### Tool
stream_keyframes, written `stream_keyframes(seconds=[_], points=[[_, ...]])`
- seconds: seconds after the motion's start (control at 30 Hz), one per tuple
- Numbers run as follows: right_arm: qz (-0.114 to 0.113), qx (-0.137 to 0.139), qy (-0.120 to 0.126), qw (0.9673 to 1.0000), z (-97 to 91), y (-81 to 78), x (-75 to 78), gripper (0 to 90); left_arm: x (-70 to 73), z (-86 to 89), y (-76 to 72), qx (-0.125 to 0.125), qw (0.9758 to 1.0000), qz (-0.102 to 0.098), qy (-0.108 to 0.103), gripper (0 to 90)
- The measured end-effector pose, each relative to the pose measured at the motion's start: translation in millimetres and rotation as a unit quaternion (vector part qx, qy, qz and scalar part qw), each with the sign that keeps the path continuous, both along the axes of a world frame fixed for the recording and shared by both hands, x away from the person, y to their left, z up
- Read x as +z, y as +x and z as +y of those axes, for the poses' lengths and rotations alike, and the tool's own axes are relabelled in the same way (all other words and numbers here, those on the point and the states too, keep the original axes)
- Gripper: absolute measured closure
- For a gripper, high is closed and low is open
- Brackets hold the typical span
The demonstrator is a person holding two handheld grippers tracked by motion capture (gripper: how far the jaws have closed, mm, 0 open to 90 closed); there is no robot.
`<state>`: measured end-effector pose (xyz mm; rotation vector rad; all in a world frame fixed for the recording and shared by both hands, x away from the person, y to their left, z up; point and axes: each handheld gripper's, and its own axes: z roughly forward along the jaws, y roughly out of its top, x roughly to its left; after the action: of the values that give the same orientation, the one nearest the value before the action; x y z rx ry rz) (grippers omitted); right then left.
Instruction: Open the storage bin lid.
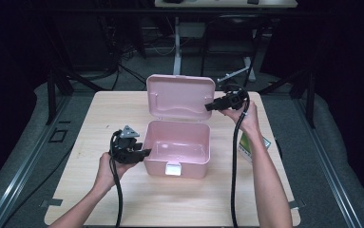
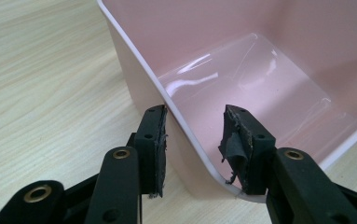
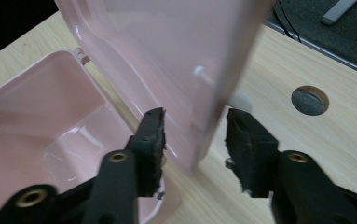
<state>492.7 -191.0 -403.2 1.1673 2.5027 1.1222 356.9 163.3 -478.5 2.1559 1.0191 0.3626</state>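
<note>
- High view had the pink plastic box (image 1: pixel 177 148) mid-table (image 1: pixel 103 190), lid (image 1: pixel 180 96) raised; green packet (image 1: pixel 247 148) mostly hidden behind the right forearm.
- Left gripper view: left gripper (image 2: pixel 194 140) straddled the box's corner wall, pads off it.
- Right gripper view: right gripper (image 3: pixel 195 140) straddled the lid's edge, gaps both sides; table hole (image 3: pixel 310 100) visible; lid blurred.

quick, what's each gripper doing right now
left gripper: open, jaws astride the box wall, pads clear.
right gripper: open, jaws astride the lid edge, not pressing.
</note>
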Motion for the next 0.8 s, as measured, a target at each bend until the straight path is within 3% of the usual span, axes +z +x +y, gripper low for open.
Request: stream_keyframes(seconds=[0.1, 0.27, 0.67, 0.73, 0.8], points=[[-0.012, -0.022, -0.012, 0.9996, 7.6, 3.3, -6.2, 67.4, 0.0, -0.6, -0.2, 0.002, 1.0000, -0.001, -0.001, 59.8], [-0.014, -0.047, -0.003, 0.9988, 6.6, 10.6, -15.3, 73.8, 0.2, -0.9, -0.3, 0.003, 1.0000, -0.001, 0.001, 59.6], [0.007, -0.079, -0.003, 0.9968, 13.7, 31.9, -35.4, 71.3, 1.2, -3.5, -0.4, 0.002, 1.0000, 0.002, 0.008, 56.9], [0.013, -0.083, -0.013, 0.9963, 15.5, 34.4, -38.7, 71.0, 1.6, -3.4, -0.2, 0.000, 1.0000, 0.005, 0.008, 56.6], [0.026, -0.084, -0.005, 0.9961, 14.3, 36.9, -42.2, 70.1, 1.7, -3.3, -0.1, 0.000, 0.9999, 0.005, 0.009, 56.5]])
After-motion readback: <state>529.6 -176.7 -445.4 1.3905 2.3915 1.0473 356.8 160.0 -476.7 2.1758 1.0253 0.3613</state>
